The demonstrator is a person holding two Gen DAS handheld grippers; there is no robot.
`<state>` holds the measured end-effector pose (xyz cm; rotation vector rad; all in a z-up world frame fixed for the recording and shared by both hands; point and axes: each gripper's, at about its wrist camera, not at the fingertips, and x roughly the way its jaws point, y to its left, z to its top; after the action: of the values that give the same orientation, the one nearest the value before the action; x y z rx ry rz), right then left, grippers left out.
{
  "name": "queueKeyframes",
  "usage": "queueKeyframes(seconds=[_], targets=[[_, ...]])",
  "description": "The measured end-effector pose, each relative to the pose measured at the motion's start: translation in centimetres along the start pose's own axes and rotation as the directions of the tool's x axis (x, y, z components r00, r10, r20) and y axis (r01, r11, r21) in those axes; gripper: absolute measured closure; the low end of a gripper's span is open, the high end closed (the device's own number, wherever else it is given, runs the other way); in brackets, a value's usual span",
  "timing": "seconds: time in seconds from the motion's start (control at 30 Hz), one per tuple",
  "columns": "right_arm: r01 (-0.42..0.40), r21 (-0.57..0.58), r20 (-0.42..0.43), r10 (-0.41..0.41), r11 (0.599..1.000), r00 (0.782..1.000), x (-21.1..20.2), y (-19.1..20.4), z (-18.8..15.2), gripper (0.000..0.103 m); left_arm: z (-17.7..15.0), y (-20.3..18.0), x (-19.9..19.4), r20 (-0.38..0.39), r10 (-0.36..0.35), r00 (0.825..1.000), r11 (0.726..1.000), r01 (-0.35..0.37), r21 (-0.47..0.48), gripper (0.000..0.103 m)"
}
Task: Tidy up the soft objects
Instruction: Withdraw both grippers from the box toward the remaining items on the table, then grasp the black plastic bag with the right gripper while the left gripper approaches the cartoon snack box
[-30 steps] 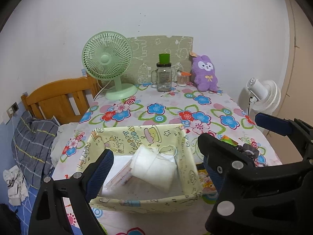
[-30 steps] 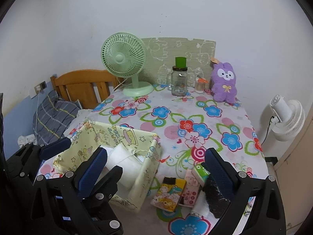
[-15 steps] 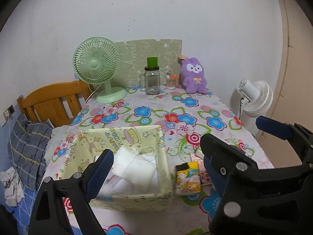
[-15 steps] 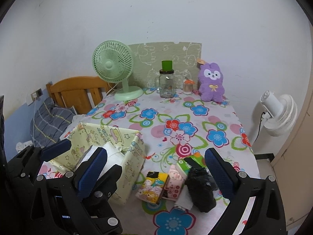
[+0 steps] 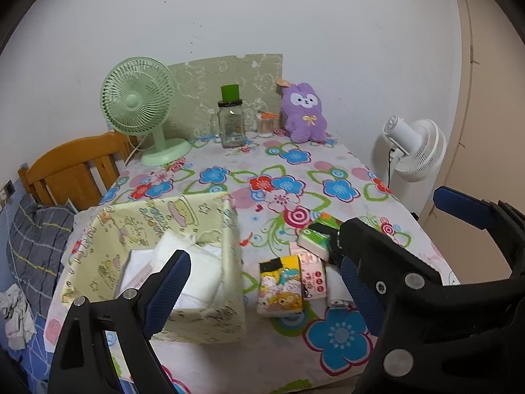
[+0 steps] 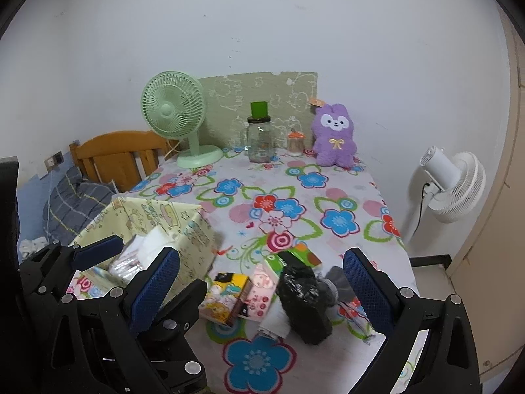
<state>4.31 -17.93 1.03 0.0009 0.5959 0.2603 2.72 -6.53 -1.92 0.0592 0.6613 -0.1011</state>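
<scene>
You are holding both jaws wide open and empty: the left gripper [image 5: 262, 282] is hanging over the pale yellow printed fabric box [image 5: 210, 325] holding white folded cloths [image 5: 197, 272], the right gripper [image 6: 262, 282] over small colourful tissue packets [image 6: 226, 298] and a black wrapped bundle [image 6: 305, 302] just beside that box.

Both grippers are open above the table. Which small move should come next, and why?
Probably lower the open right gripper onto the black pack, nearest between its fingers. It lies loose outside the yellow fabric box, which already holds white packs.

Soft even light, fisheye-bent edges
</scene>
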Motion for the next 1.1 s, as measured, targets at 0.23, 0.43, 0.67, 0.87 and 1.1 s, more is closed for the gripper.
queueKeyframes(seconds=[0.23,0.43,0.67,0.87,1.1], targets=[[0.001,0.005,-0.005,-0.001,1.000,1.000,0.4,-1.4,-1.4,0.002,-1.0,-1.9,1.0,-0.017,-0.035,0.999,0.999,0.035,0.033,0.009],[0.014,0.017,-0.014,-0.014,1.000,1.000,0.8,-2.5,-2.3,0.002,-1.5,-3.1,2.1,-0.037,-0.054,0.998,0.998,0.055,0.031,0.010],[0.030,0.033,-0.035,-0.029,0.999,0.999,1.7,-3.7,-3.0,0.002,-1.9,-4.3,3.2,-0.046,-0.070,0.996,0.997,0.072,0.031,0.010],[0.039,0.041,-0.061,-0.037,0.998,0.997,2.6,-4.5,-3.6,0.002,-2.3,-5.1,4.6,-0.083,-0.087,0.993,0.996,0.089,0.018,0.016],[0.042,0.057,-0.106,-0.035,0.998,0.994,4.4,-5.3,-4.2,0.002,-2.7,-5.3,6.4,-0.120,-0.053,0.991,0.999,0.053,-0.001,0.016]])
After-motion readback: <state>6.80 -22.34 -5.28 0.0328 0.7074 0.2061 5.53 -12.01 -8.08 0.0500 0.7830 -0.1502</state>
